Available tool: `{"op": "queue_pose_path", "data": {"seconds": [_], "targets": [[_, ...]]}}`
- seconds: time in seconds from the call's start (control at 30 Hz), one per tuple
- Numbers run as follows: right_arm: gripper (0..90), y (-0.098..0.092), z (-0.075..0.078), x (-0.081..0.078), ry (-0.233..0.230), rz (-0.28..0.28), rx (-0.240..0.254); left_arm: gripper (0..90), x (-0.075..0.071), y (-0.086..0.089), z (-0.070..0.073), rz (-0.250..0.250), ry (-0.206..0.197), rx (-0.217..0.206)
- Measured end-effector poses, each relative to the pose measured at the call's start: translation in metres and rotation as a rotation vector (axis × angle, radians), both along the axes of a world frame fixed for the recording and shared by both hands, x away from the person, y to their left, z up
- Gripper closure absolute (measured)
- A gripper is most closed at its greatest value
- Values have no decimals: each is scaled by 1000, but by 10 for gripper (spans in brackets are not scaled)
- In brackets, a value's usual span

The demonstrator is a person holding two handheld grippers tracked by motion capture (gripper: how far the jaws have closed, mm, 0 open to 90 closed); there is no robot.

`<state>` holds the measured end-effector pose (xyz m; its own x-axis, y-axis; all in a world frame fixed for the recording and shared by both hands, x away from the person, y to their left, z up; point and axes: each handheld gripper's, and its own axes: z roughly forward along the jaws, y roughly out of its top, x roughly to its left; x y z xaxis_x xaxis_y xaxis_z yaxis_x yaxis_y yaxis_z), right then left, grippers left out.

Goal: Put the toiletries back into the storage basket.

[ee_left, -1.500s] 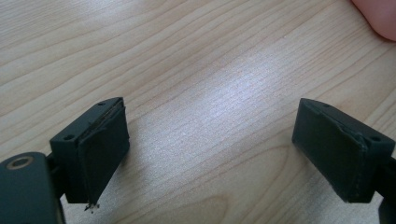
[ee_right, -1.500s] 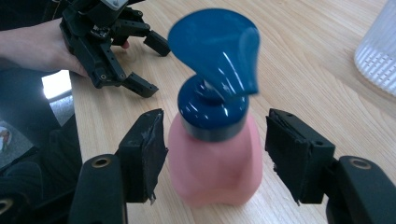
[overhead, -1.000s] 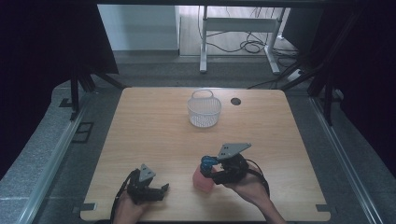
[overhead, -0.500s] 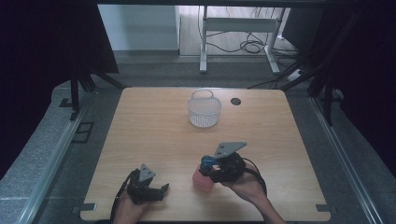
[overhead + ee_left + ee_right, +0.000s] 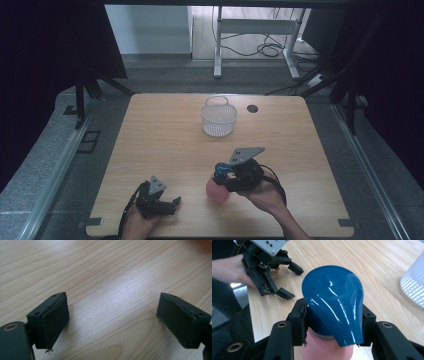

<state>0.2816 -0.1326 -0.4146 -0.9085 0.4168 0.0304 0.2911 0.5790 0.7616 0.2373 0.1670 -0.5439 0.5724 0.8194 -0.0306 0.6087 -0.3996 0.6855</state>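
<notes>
A pink bottle (image 5: 215, 190) with a glossy blue cap (image 5: 334, 302) stands near the table's front edge, right of centre. My right gripper (image 5: 226, 179) is shut on it, its black pads pressing on the neck just under the cap (image 5: 221, 168) from both sides. In the right gripper view the right gripper (image 5: 332, 323) holds the pink body (image 5: 324, 350) below the cap. My left gripper (image 5: 171, 204) rests at the front left, apart from the bottle. Its jaws stand wide open over bare wood, and the left gripper (image 5: 113, 322) has nothing between them.
A white mesh basket (image 5: 218, 119) with a handle stands at the back centre, and the basket (image 5: 414, 285) also shows at the right edge of the right gripper view. A small dark hole (image 5: 252, 108) sits right of it. The left gripper (image 5: 287, 280) lies beyond the bottle.
My right gripper has shifted slightly left at the bottle. The left hand and the basket have not moved.
</notes>
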Motion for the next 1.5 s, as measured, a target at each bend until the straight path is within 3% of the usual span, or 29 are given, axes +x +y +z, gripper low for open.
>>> {"op": "queue_pose_path", "data": {"seconds": [0.47, 1.5], "targets": [[529, 0, 28, 27, -13, -29, 7, 102, 0, 0, 0, 0, -2, 0], [529, 3, 55, 95, -38, -149, -18, 102, 0, 0, 0, 0, -2, 2]]}}
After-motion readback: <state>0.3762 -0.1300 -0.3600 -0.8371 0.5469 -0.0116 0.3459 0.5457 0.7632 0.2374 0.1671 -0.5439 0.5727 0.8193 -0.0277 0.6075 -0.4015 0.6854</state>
